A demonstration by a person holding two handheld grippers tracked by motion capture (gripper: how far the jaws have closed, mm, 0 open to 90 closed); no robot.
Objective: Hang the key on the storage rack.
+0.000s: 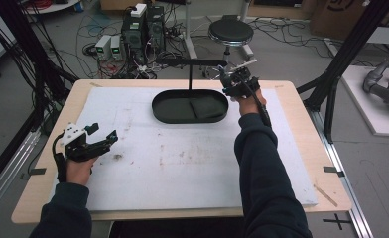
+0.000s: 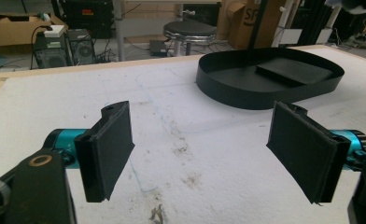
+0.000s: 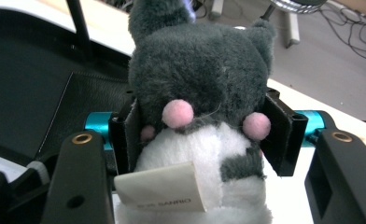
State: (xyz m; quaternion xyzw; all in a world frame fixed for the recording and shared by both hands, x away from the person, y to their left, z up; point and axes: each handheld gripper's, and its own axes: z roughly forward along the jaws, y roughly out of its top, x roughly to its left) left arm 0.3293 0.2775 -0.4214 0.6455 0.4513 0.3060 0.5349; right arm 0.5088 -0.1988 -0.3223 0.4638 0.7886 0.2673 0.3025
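A grey and white plush toy (image 3: 200, 112) with pink spots and a paper tag sits squeezed between the pads of my right gripper (image 3: 202, 135). In the high view that right gripper (image 1: 230, 79) hangs at the right end of the black oval tray (image 1: 168, 116), just above its rim. The tray (image 2: 228, 88) has a flat black pad inside and an upright black post with a crossbar (image 1: 190, 62) at its back. My left gripper (image 1: 102, 137) rests low at the table's left, open, and between its pads (image 2: 109, 149) there is only bare mat.
A stained white mat (image 1: 182, 158) covers most of the wooden table (image 1: 38, 193). Beyond the far edge stand a round stool (image 1: 230, 32), computer boxes (image 1: 144, 27) and loose cables. A black frame leg (image 1: 344, 54) slants down at the right.
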